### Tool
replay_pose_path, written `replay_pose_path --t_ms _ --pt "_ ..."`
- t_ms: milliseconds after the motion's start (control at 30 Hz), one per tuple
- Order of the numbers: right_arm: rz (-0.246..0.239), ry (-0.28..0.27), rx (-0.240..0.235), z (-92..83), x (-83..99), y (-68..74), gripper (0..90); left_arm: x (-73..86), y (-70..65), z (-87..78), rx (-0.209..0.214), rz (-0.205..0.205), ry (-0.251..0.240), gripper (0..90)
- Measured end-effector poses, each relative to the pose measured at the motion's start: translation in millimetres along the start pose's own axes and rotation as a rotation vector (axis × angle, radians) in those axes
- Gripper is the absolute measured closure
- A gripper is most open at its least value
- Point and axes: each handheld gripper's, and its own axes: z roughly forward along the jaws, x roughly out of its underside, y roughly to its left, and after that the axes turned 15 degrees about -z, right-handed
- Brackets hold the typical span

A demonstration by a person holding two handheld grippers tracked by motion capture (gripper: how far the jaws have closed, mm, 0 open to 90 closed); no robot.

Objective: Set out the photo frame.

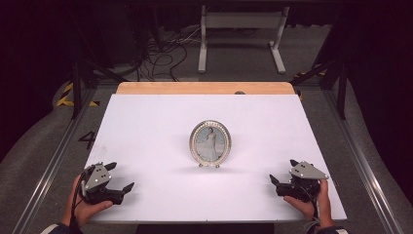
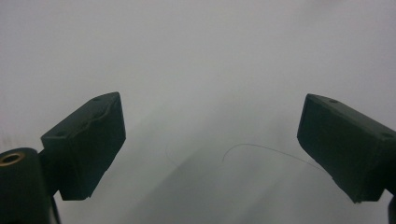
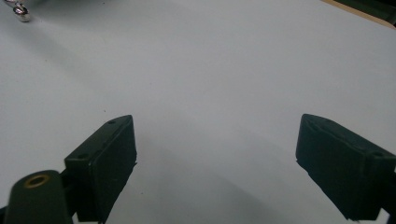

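Right now the oval picture frame (image 1: 210, 143) stands upright near the middle of the white worktop (image 1: 146, 126), resting on its small feet with its long axis vertical and its face turned toward the person. It lies forward of both grippers and between them, well apart from each. The left gripper (image 1: 119, 177) rests at the near left corner, its jaws spread wide with nothing between them; the right gripper (image 1: 284, 171) sits at the near right corner, jaws likewise parted and empty. In the right gripper view a silvery foot of the frame (image 3: 21, 13) shows at the top left, so the frame lies ahead and inward of that gripper. Neither hand looks clearly nearer; each would have to reach forward and inward.
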Motion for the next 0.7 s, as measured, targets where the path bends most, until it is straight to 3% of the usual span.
replay_pose_path --t_ms 467,633,700 --pt "0.011 -0.008 0.010 -1.3 1.2 -1.4 12.7 -1.0 -3.1 2.6 0.004 -0.005 0.017 8.4" --pt "0.014 -0.008 0.010 -1.4 1.7 -1.4 12.8 -2.6 -1.7 1.7 0.009 -0.011 -0.008 7.0" --pt "0.008 -0.006 0.008 -1.9 1.9 -1.2 13.8 -4.0 1.0 -1.0 0.015 -0.035 -0.030 6.0"
